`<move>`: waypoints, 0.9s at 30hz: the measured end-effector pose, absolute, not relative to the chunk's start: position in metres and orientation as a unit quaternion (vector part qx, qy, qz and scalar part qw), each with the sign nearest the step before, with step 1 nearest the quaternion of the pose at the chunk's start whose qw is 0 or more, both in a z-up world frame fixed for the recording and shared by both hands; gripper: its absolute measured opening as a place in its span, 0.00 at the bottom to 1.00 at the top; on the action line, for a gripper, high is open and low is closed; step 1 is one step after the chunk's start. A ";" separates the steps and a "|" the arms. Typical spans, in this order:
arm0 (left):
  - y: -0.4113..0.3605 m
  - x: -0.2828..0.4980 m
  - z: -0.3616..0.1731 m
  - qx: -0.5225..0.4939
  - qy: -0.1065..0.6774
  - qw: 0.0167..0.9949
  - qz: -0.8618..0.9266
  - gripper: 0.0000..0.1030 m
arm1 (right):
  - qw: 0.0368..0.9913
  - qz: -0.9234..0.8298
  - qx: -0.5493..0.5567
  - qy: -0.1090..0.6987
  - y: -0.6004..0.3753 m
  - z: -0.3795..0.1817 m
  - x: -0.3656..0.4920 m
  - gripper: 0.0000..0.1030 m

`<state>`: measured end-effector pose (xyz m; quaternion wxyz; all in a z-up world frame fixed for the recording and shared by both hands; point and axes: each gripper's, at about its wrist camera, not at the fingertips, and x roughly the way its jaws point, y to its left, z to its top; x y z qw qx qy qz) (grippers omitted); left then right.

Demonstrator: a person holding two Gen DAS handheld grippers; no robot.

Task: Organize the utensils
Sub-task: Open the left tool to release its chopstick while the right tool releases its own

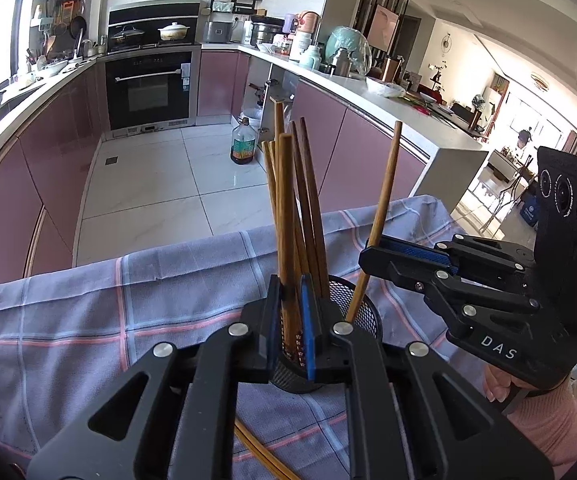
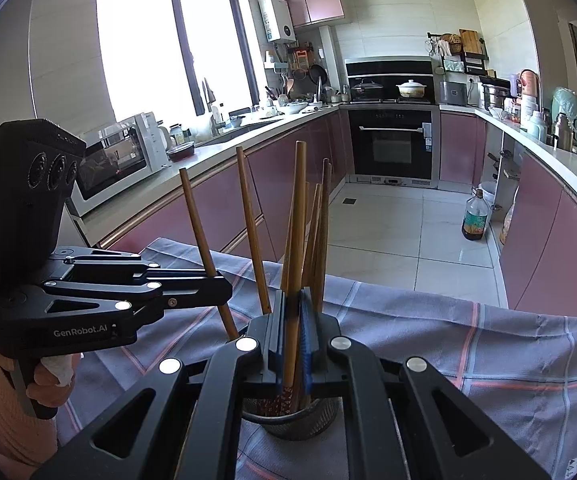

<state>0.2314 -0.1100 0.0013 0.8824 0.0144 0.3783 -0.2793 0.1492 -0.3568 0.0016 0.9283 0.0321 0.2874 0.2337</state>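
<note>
Two grippers are close together over the cup. Your left gripper (image 1: 290, 312) is pinched tight on a brown wooden chopstick with tiny flowers near its tip (image 1: 286, 200). It stands almost straight up, and its low end is down inside the round black mesh cup (image 1: 364, 312).

Your right gripper (image 1: 368, 256) is just beside it. It is squeezed narrow on a lighter brown wooden chopstick (image 1: 384, 196). That one leans, with its top out to the right, and its low end also goes into the cup. From the right wrist camera you see the same grip close up (image 2: 294, 320).

More brown chopsticks (image 1: 308, 200) stand in a bunch in the cup, behind the one your left gripper holds. A couple of loose chopsticks (image 1: 260, 452) lie flat on the cloth, near you, under the left gripper.

The cup sits on a purple-grey checked cloth with pink lines (image 1: 88, 320) that covers the surface.

Farther off, a big oil bottle (image 1: 243, 142) stands on the white tile floor. At the back is a black oven (image 1: 148, 88) between pink cupboards.
</note>
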 end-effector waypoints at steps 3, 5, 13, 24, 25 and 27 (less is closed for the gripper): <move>-0.108 0.235 -0.002 0.008 0.381 0.885 -0.268 0.12 | 0.928 0.231 0.036 0.289 -0.356 0.000 0.151 0.07; -0.107 0.234 -0.004 0.006 0.380 0.887 -0.261 0.12 | 0.928 0.230 0.039 0.290 -0.357 -0.001 0.152 0.07; -0.096 0.223 -0.006 -0.004 0.364 0.899 -0.244 0.23 | 0.929 0.230 0.045 0.288 -0.361 -0.003 0.148 0.11; -0.067 0.187 -0.018 -0.003 0.341 0.918 -0.202 0.44 | 0.923 0.260 0.039 0.280 -0.358 -0.011 0.109 0.26; -0.064 0.184 -0.020 -0.005 0.342 0.919 -0.198 0.46 | 0.921 0.266 0.033 0.282 -0.353 -0.013 0.103 0.27; -0.055 0.175 -0.027 -0.004 0.343 0.920 -0.190 0.46 | 0.914 0.280 0.019 0.293 -0.343 -0.021 0.094 0.28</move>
